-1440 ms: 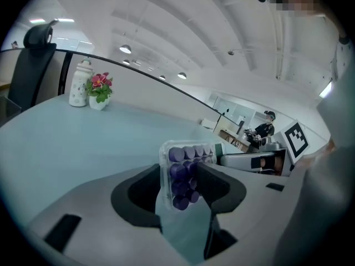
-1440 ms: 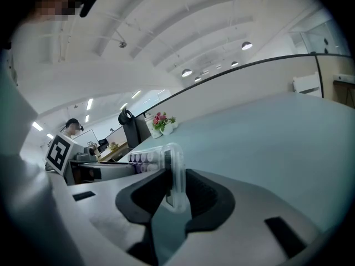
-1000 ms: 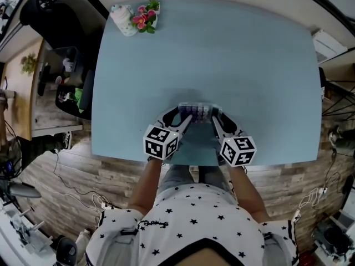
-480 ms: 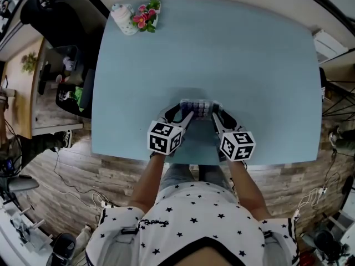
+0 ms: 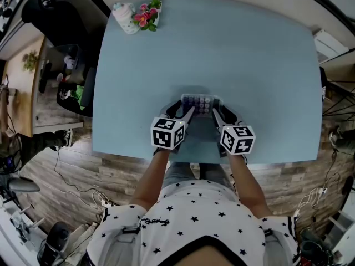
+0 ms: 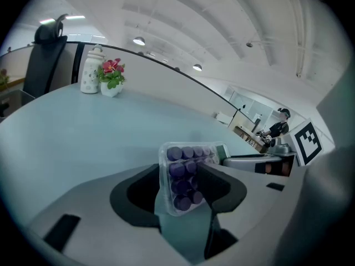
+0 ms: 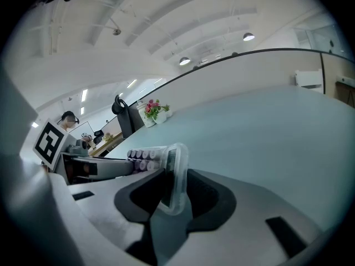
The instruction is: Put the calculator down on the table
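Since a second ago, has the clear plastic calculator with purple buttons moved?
Yes, a little: the calculator edged away from the light blue table's near edge, towards the pink flowers.

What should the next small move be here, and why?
Probably finish opening both jaws: the calculator sits low at the table, between the left gripper and the right gripper, and the right's jaws have just been opening around it.

The calculator [image 5: 202, 103] has a clear, glossy plastic shell over purple keys. The desk [image 5: 249, 54] is smooth and matt, the floor [image 5: 77, 176] at its near edge wood plank, the shirt [image 5: 194, 215] soft cloth.
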A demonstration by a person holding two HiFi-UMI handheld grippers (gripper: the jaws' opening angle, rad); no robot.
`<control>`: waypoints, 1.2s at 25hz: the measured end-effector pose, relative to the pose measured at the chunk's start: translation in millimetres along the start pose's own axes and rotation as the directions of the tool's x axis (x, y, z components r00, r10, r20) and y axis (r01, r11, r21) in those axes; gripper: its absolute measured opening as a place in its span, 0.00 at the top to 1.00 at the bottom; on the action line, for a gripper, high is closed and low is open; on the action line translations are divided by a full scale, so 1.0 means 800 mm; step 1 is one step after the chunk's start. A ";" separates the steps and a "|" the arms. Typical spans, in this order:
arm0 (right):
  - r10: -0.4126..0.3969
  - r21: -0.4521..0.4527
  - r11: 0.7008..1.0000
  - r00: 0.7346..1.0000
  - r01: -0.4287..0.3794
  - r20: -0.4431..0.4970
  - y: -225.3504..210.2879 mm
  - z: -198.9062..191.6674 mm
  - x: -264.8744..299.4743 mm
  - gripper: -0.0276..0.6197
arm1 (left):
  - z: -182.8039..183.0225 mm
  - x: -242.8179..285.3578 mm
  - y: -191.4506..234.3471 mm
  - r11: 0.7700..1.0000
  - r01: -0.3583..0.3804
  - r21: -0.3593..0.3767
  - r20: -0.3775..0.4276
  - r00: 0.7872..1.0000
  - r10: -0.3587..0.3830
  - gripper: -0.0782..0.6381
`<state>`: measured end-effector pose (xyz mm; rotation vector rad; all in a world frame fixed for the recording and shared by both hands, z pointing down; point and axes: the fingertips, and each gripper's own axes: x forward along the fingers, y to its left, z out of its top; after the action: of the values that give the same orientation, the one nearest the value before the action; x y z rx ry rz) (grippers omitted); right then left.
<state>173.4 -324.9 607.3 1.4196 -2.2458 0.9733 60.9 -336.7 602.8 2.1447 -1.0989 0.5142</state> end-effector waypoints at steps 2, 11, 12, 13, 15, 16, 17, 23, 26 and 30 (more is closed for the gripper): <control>-0.003 0.000 1.000 1.000 0.003 -0.003 -0.001 -0.001 0.003 0.77 | 0.000 0.002 0.002 1.000 -0.003 -0.012 0.002 1.000 0.003 0.59; -0.010 -0.010 1.000 1.000 0.010 -0.016 -0.003 0.000 0.009 0.77 | 0.001 0.008 0.008 0.998 -0.009 -0.061 -0.001 1.000 0.009 0.58; -0.012 -0.017 1.000 1.000 0.011 -0.018 -0.003 0.001 0.010 0.77 | 0.001 0.009 0.008 0.998 -0.009 -0.064 -0.004 1.000 0.008 0.58; -0.015 -0.026 1.000 1.000 0.014 -0.020 -0.003 0.001 0.010 0.77 | 0.001 0.010 0.009 0.998 -0.008 -0.067 -0.008 1.000 0.007 0.58; -0.026 -0.049 0.999 0.999 0.025 -0.028 -0.003 0.002 0.011 0.77 | 0.001 0.010 0.010 0.997 -0.010 -0.071 -0.015 1.000 0.009 0.58; -0.033 -0.061 0.998 0.999 0.031 -0.032 -0.003 0.002 0.011 0.76 | 0.001 0.010 0.011 0.997 -0.012 -0.072 -0.018 1.000 0.011 0.58; -0.039 -0.070 0.997 0.999 0.036 -0.035 -0.003 0.003 0.012 0.75 | 0.002 0.010 0.011 0.997 -0.014 -0.072 -0.020 1.000 0.012 0.58; -0.056 -0.091 0.994 0.997 0.052 -0.046 -0.007 0.002 0.014 0.73 | 0.001 0.014 0.012 0.997 -0.023 -0.068 -0.026 0.999 0.022 0.58; -0.069 -0.096 0.993 0.996 0.064 -0.048 -0.008 0.002 0.014 0.73 | 0.001 0.014 0.012 0.998 -0.025 -0.065 -0.031 0.999 0.023 0.58; -0.078 -0.105 0.992 0.996 0.072 -0.051 -0.008 0.004 0.014 0.73 | 0.003 0.015 0.012 0.998 -0.032 -0.052 -0.030 0.999 0.030 0.58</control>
<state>174.2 -336.3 614.2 1.4050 -2.1539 0.8495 59.8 -349.0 612.0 2.0716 -1.1193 0.5231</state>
